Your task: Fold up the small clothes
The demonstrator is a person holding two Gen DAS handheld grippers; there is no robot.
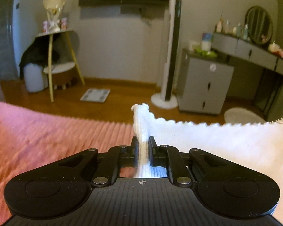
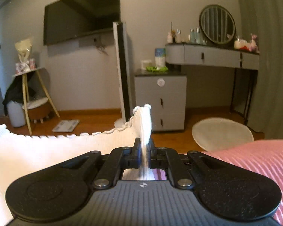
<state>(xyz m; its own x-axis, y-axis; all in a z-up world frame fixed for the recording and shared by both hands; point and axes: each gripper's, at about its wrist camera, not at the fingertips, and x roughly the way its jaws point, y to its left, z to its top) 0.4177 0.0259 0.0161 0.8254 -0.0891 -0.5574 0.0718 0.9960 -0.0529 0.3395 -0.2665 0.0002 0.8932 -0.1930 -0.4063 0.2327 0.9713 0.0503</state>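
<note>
The left gripper (image 1: 142, 146) has its fingers (image 1: 134, 148) clamped on one corner of a white knitted garment with a scalloped edge (image 1: 207, 137); the right gripper (image 2: 145, 148) pinches another corner the same way. The garment (image 2: 56, 146) stretches between them above a pink ribbed bed cover (image 1: 56, 135).

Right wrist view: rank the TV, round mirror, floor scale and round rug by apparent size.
1. TV, clearly largest.
2. Round rug.
3. Round mirror; the rug lies nearer the camera, so their true order is unsure.
4. Floor scale, smallest.
</note>
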